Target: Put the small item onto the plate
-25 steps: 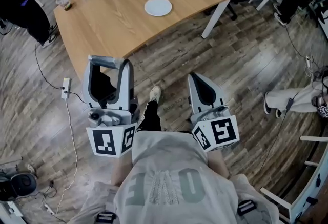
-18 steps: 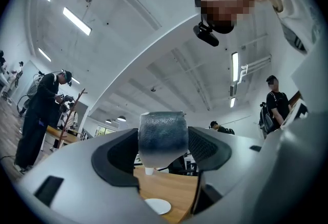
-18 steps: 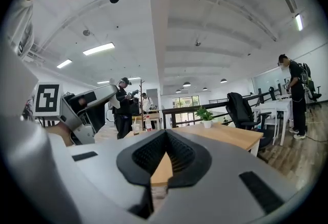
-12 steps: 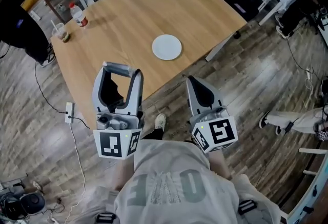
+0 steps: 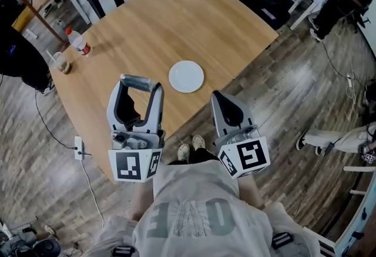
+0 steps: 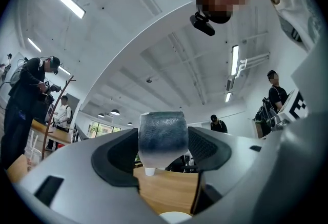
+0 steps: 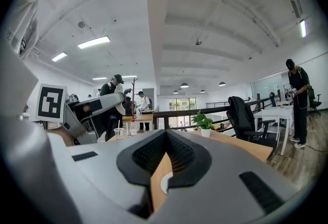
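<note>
Left gripper view: left tongs (image 6: 163,152) pinch bluish textured block (image 6: 163,135), maybe foam; right tongs (image 7: 165,160) closed.

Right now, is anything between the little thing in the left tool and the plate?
No. The left tool holds the small item, and only bare table lies between it and the plate.

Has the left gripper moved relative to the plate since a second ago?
Yes. The left gripper has advanced over the table toward the plate, now nearly beside it.
</note>
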Action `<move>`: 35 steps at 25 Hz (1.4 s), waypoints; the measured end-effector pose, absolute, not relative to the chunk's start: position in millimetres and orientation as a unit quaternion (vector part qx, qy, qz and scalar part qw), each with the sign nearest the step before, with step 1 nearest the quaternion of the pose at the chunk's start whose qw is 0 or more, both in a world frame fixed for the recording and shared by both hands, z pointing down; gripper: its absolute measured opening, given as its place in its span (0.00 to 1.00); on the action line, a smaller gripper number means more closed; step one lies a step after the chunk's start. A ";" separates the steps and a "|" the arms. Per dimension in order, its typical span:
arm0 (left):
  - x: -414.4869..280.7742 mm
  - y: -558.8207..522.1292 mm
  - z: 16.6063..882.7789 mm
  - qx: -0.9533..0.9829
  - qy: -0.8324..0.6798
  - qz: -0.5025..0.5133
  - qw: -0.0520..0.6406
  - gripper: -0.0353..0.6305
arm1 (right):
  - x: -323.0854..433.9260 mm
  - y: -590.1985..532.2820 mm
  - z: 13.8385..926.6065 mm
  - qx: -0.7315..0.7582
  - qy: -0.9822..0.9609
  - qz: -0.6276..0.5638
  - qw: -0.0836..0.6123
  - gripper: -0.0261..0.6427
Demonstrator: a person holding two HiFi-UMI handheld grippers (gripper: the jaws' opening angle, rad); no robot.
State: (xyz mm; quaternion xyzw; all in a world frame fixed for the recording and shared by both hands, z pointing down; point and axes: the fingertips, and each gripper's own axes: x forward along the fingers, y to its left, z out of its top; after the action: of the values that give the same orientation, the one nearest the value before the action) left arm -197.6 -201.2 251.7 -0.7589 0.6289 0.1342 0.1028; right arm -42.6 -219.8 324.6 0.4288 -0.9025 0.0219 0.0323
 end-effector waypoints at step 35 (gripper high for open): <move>-125.8 -327.8 354.0 -0.830 0.532 -0.170 0.001 0.50 | 14.2 -260.9 307.7 0.446 -0.895 0.029 0.010 0.07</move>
State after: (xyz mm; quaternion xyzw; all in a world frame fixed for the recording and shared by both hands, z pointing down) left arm -125.8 -327.8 354.0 -0.8297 0.5316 -0.1702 0.0009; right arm 14.2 -260.9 307.7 0.4457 -0.8947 0.0286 0.0097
